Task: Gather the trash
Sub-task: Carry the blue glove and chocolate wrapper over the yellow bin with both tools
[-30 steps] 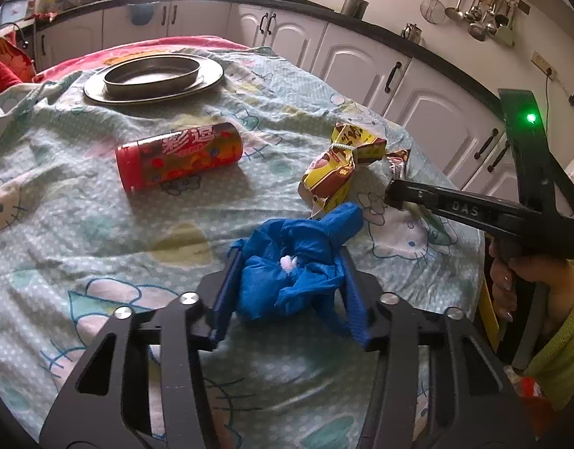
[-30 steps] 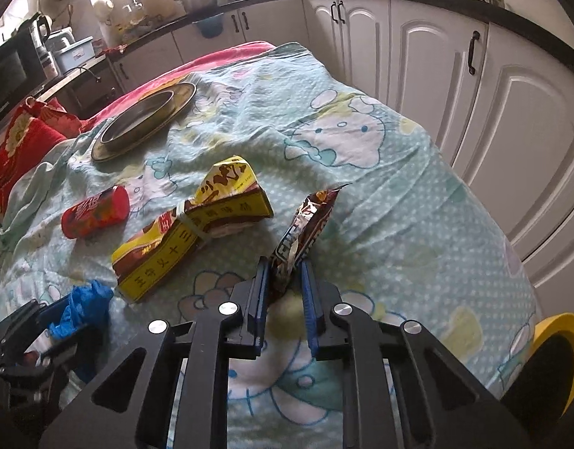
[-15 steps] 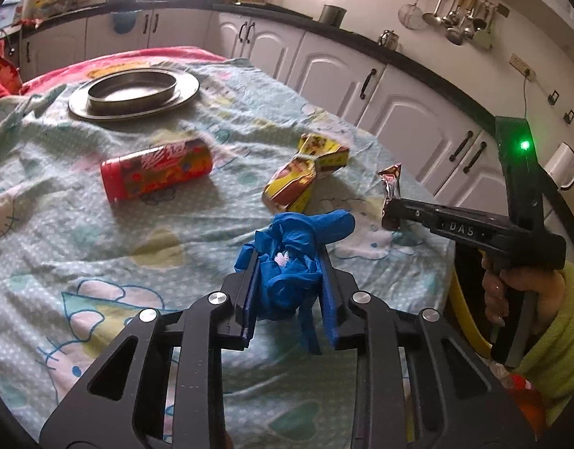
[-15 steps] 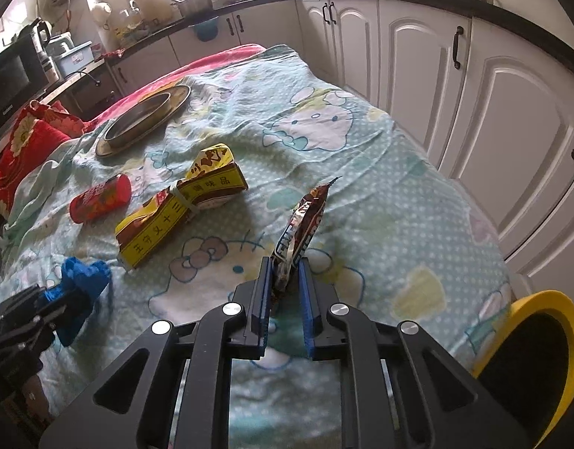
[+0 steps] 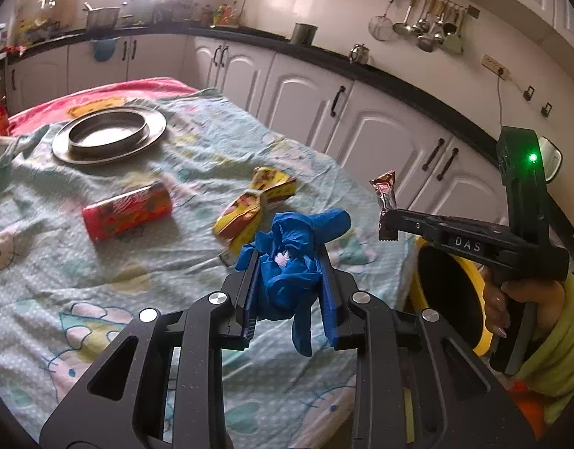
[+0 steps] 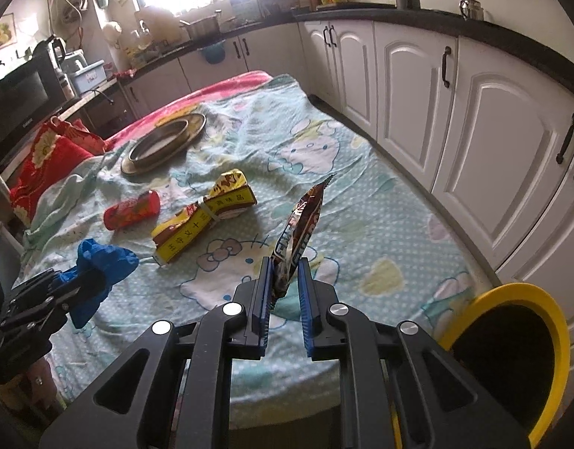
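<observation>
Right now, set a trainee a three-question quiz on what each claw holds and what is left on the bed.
1. True or false: the left claw is shut on a blue glove.
2. What does the right claw grip? A) red can B) brown snack wrapper C) steel plate
3. Fill in: the bin beside the bed has a ____ rim.

Key: 1 true. 2 B, the brown snack wrapper; the red can lies on the sheet. 3 yellow.

The left gripper [image 5: 288, 278] clamps a crumpled blue rubber glove [image 5: 292, 250] above the patterned cloth-covered table [image 5: 62, 262]; the right gripper [image 5: 387, 220] pinches a brown foil wrapper [image 5: 385, 191].
</observation>
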Demonstrator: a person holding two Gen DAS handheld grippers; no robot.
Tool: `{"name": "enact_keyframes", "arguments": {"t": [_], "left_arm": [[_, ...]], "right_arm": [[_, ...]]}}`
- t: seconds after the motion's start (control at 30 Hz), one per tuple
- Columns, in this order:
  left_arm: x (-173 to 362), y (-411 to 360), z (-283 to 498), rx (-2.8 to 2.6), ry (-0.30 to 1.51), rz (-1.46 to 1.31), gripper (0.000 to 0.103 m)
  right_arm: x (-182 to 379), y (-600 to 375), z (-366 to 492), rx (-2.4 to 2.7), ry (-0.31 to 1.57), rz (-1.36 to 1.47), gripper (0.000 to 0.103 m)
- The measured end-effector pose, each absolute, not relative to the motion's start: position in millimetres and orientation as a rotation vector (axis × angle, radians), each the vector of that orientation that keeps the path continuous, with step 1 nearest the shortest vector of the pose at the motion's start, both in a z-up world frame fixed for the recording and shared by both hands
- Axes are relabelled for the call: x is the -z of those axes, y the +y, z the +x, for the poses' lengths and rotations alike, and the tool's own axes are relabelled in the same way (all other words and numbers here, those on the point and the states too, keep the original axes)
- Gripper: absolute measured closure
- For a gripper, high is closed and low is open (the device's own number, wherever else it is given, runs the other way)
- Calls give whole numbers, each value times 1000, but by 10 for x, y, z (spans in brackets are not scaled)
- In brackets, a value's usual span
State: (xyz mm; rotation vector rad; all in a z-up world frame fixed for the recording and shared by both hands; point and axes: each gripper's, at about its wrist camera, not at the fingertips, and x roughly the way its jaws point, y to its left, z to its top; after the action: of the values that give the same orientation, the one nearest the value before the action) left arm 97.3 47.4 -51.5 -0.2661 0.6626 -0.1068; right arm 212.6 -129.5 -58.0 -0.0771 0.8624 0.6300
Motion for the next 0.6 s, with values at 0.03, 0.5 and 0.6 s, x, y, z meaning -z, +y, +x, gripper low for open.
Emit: {"name": "enact_keyframes", "arguments": {"t": [0.03, 0.5, 0.6], "left_arm": [[493, 447, 972, 111, 658, -263, 82], [307, 66, 1031, 186, 627, -214, 82], [288, -58, 1057, 211, 625, -193, 82]], "right_arm": [[543, -1328, 2100, -628, 851, -76, 90], [190, -1770, 1834, -597, 740, -58, 90], [156, -1887, 1793, -583, 730, -45, 90]]}}
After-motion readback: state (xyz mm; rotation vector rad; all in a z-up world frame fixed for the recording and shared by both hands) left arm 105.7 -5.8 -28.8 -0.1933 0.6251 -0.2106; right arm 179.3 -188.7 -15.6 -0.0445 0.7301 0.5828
